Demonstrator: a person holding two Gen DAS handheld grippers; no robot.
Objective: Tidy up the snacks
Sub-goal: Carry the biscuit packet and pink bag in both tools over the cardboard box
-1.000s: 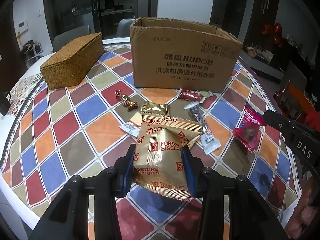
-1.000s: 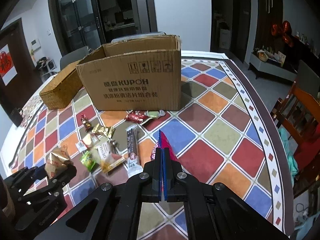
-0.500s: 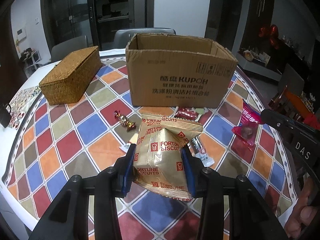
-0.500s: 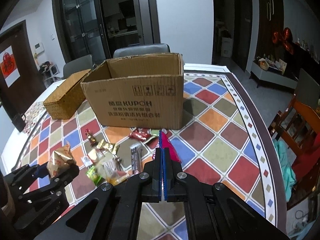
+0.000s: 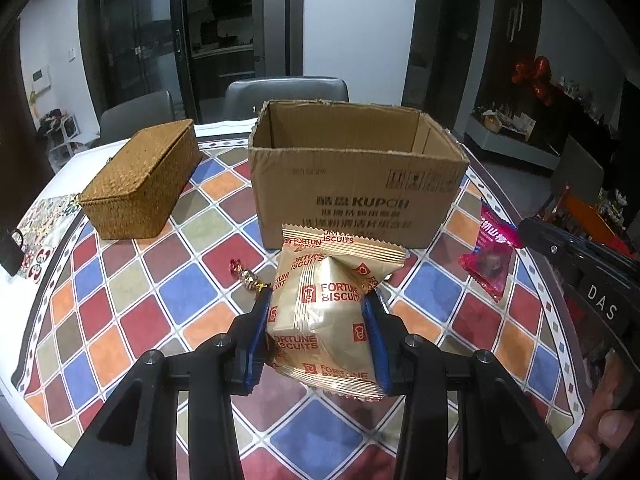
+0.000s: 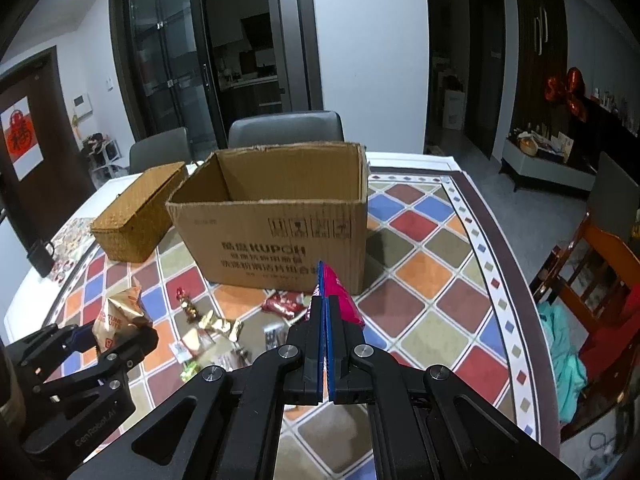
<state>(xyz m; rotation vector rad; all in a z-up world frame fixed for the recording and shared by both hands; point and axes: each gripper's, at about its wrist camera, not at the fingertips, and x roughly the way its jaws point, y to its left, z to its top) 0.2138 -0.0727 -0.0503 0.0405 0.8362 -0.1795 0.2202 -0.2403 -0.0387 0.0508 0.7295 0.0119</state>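
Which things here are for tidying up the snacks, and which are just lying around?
For the job:
- gold biscuit packet in the left gripper
- pink snack packet in the right gripper
- cardboard box
- loose sweets on the table

Just lying about:
- wicker box
- grey chair

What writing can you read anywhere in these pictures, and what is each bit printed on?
"FORTUNE BISCUITS": gold snack packet clamped in the left tool.
"KUPOH": front of the cardboard box; the Chinese lines beside and under it are too blurred to read.
"DAS": side of the right tool, left view.
"GenRobot.AI": side of the left tool, right view.
Pink packet held in the right tool: white characters, unreadable.
Red wall sign: one character, too blurred.
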